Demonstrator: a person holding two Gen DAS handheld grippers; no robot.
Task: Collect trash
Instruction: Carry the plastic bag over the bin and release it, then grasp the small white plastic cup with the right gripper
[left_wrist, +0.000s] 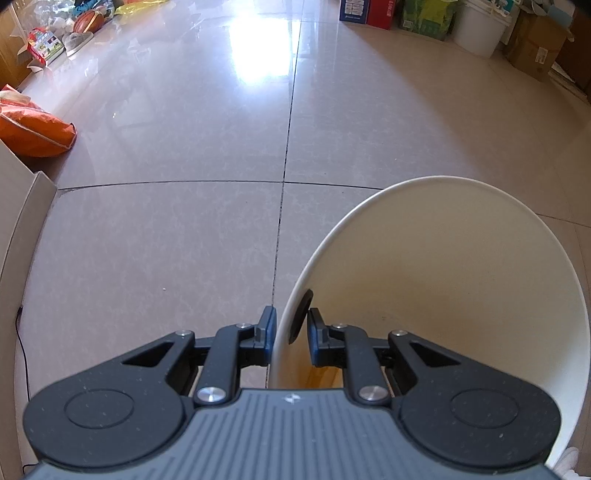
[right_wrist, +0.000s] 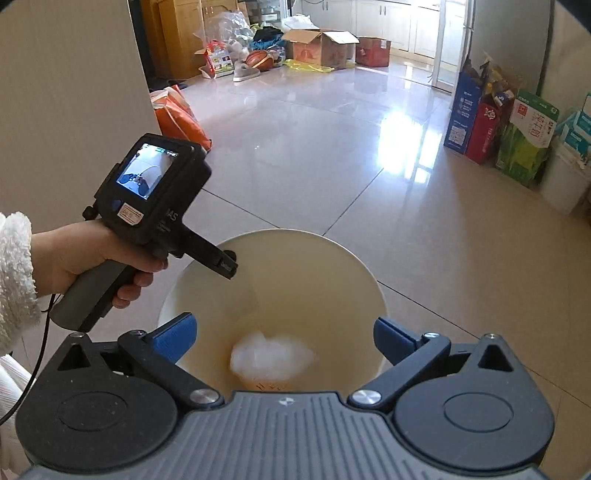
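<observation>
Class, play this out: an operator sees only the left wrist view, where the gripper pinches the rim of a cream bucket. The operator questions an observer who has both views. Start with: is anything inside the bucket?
Observer: Yes. The right wrist view shows a white crumpled wad lying at the bottom of the bucket.
Operator: Where is the right gripper?
Observer: The right gripper is above the bucket's mouth, fingers spread wide, nothing between them.
Operator: How does my left gripper look from there?
Observer: The left gripper grips the rim on the bucket's left side; a hand in a fluffy white sleeve holds its handle.
</observation>
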